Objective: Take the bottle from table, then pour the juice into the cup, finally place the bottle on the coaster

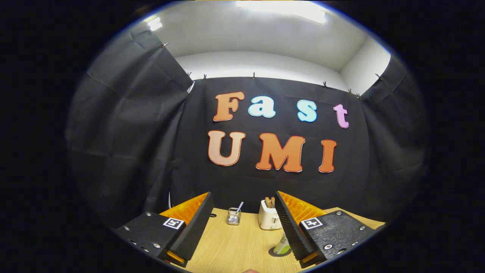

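Gripper: the gripper [242,227] has its fingers spread wide and holds nothing.
Bottle: a greenish bottle [282,245] stands on a dark round coaster [277,253] in the lower middle of the frame, partly hidden behind the right finger.
Progress: judging by the bottle on the coaster, the placing looks done; whether juice was poured cannot be told.
Far end of the table [235,246]: a small glass jar [233,216] and a white toaster [268,219].
Writing: none legible on the bottle; square printed markers sit on both fingers.

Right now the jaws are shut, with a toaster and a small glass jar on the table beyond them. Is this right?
Not quite: the gripper view shows the jaws open. The gripper holds nothing. The toaster and the jar do stand on the table beyond them.
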A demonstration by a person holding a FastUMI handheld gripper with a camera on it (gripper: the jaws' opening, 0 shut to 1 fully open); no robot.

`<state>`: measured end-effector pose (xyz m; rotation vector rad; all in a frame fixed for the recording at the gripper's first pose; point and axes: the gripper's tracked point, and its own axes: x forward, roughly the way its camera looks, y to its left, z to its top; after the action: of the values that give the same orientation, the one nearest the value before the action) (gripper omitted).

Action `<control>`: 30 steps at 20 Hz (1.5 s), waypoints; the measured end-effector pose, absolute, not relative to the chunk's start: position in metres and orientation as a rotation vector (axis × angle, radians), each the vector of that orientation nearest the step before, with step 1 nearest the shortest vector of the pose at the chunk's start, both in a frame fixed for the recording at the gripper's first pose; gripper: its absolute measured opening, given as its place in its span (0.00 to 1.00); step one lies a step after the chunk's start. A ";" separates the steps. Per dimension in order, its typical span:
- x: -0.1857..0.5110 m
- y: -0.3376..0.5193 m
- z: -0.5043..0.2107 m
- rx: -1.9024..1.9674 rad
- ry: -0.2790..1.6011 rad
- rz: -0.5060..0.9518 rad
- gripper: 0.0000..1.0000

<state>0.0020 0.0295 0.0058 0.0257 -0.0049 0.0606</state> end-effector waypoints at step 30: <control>0.000 0.017 0.006 0.080 -0.038 0.046 0.96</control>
<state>-0.0002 0.0173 0.0062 0.0798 -0.0375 0.0458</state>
